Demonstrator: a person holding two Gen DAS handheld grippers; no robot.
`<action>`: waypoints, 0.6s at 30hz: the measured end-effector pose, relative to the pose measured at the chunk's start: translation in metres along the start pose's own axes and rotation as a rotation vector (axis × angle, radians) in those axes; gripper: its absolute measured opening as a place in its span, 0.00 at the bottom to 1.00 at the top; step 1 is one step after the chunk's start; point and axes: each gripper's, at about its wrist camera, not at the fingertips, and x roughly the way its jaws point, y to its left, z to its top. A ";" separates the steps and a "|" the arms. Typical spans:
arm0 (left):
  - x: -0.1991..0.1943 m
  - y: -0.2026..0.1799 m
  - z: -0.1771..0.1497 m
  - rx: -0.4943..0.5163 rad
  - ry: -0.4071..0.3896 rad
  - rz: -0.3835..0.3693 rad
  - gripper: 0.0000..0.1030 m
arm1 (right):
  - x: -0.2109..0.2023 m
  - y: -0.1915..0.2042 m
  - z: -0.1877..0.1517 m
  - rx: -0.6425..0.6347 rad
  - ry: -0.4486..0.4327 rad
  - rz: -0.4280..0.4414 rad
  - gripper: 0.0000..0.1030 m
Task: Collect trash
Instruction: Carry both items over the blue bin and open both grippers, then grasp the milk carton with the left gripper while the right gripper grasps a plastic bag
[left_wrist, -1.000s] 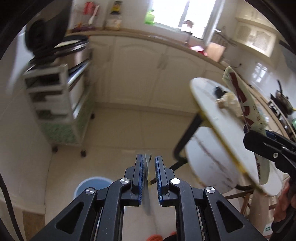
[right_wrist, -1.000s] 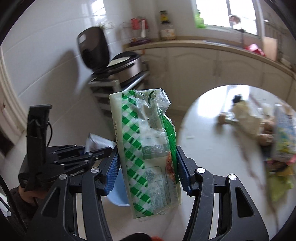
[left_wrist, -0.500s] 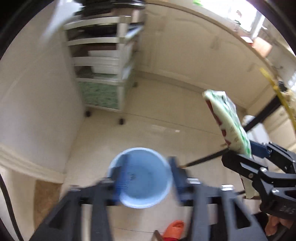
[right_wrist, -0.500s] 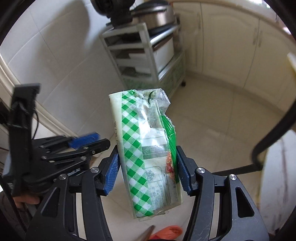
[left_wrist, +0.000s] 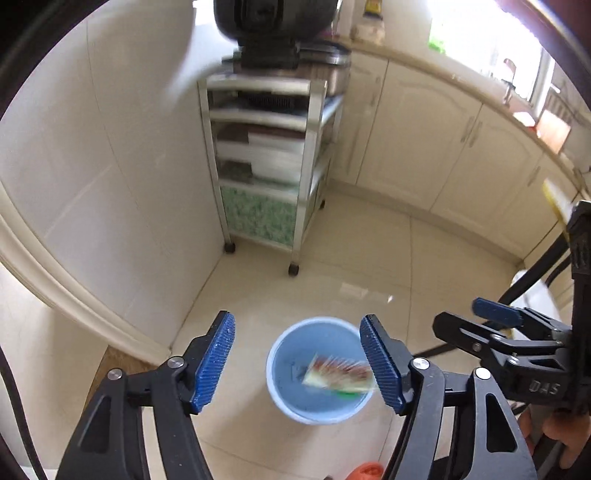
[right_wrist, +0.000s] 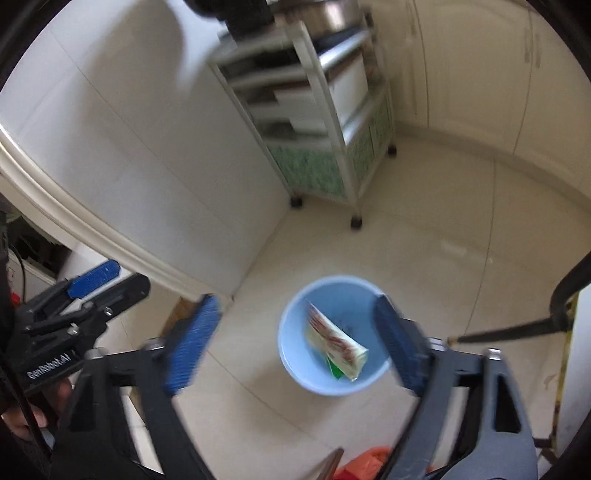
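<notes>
I have both sets of jaws opening with nothing between them: left gripper (left_wrist: 297, 363), right gripper (right_wrist: 295, 343). The snack wrapper (right_wrist: 338, 345) lies in the blue bin (right_wrist: 295, 317) on the floor. I judge it light, crinkly, slippery; pinch an edge. The shelf trolley (left_wrist: 266, 166) stands well apart.

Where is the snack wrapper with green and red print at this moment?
In both wrist views the wrapper lies inside the blue bucket on the floor, near the wheeled shelf cart.
</notes>
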 end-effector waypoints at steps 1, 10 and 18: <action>-0.012 -0.006 0.002 0.001 -0.023 -0.009 0.65 | -0.010 0.003 0.003 -0.012 -0.026 -0.016 0.90; -0.101 -0.098 -0.018 0.128 -0.212 -0.131 0.74 | -0.188 -0.017 0.003 -0.010 -0.335 -0.255 0.93; -0.138 -0.248 -0.029 0.303 -0.265 -0.337 0.83 | -0.337 -0.104 -0.046 0.147 -0.486 -0.517 0.98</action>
